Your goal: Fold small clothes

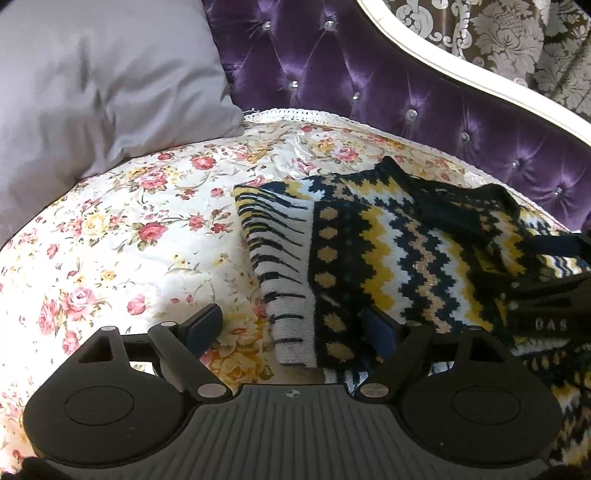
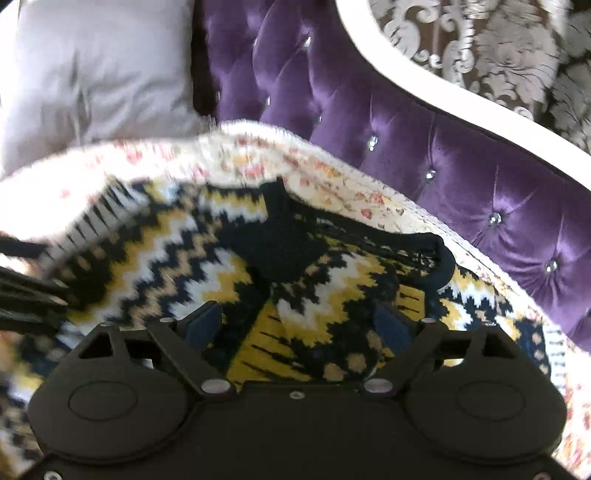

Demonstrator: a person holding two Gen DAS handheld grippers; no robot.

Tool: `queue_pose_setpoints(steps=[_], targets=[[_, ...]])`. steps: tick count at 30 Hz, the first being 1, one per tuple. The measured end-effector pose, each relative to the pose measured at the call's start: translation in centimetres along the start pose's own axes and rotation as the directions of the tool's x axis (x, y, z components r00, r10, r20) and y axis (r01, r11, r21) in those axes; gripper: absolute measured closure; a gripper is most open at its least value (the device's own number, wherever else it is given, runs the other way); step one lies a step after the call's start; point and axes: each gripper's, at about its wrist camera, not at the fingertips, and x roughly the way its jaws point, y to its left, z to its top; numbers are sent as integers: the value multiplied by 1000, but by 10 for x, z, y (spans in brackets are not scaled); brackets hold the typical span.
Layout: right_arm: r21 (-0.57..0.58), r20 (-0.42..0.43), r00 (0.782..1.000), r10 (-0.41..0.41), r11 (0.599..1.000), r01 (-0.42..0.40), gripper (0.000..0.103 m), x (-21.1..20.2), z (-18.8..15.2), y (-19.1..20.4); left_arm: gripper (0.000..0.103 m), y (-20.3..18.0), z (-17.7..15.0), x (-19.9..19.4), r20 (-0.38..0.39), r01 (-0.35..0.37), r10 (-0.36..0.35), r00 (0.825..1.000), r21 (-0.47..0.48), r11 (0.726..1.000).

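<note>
A small knitted sweater with black, yellow, white and tan zigzags lies on a floral cover. Its left edge is folded over, showing a striped white underside. My left gripper is open, its jaws wide apart over the sweater's near left edge. My right gripper is open too, just above the sweater near its black neckline; a folded yellow part lies between the fingers. The right gripper's body shows at the right edge of the left wrist view.
A grey pillow rests at the back left. A purple tufted sofa back with a white frame runs behind the cover. Patterned wallpaper is beyond.
</note>
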Motion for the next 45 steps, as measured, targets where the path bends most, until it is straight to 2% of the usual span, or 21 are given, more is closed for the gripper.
queue_pose_setpoints(steps=[3, 5, 9, 12, 14, 16, 19, 21, 23, 29, 37, 38, 39, 40, 42, 44, 45], targets=[[47, -8, 997, -79, 996, 79, 14, 3, -4, -27, 20, 1, 0, -1, 0, 5, -5, 1000, -1, 1000], [134, -28, 992, -120, 983, 122, 14, 1, -11, -60, 20, 2, 0, -1, -1, 12, -12, 1000, -6, 1000], [360, -96, 986, -137, 919, 163, 14, -13, -36, -127, 20, 4, 0, -3, -3, 20, -20, 1000, -21, 1000], [469, -71, 990, -120, 872, 139, 14, -31, -50, -152, 20, 5, 0, -4, -1, 24, -25, 1000, -26, 999], [498, -22, 994, -105, 861, 102, 14, -41, -54, -159, 20, 9, 0, -6, 11, 32, -32, 999, -47, 998], [536, 26, 998, -65, 843, 41, 13, -46, -54, -166, 20, 15, 1, -13, 57, 28, -24, 998, -79, 996], [613, 65, 998, -11, 790, -31, 13, -48, -57, -178, 20, 26, 4, -22, 116, 14, 1, 993, -127, 992], [633, 67, 998, 3, 773, -45, 13, -45, -61, -183, 20, 34, 6, -25, 133, 14, 9, 991, -171, 985], [623, 58, 998, 2, 781, -38, 13, -42, -61, -186, 20, 40, 6, -26, 140, 10, 17, 990, -194, 981], [610, 28, 1000, 14, 792, -28, 13, -26, -66, -198, 20, 47, 4, -24, 128, 3, 24, 991, -205, 979], [640, -10, 996, 83, 766, -58, 15, -8, -79, -208, 20, 51, 1, -26, 123, 1, 24, 992, -192, 981], [631, -17, 997, 77, 774, -49, 18, -7, -77, -208, 20, 51, 1, -26, 125, -2, 26, 992, -188, 982], [615, -32, 997, 63, 788, -31, 33, -7, -75, -206, 20, 52, 1, -27, 125, -9, 33, 992, -185, 983], [591, -47, 998, 48, 806, -11, 53, -8, -72, -204, 20, 53, 0, -27, 124, -15, 39, 991, -184, 983], [557, -53, 997, 55, 830, -16, 81, -11, -65, -202, 20, 54, -1, -29, 128, -19, 43, 991, -183, 983], [548, -32, 994, 104, 833, -69, 91, -18, -57, -201, 20, 52, -2, -32, 138, -2, 25, 990, -166, 986], [549, -5, 991, 131, 829, -107, 92, -23, -53, -201, 20, 50, -2, -34, 142, 8, 13, 990, -149, 989]])
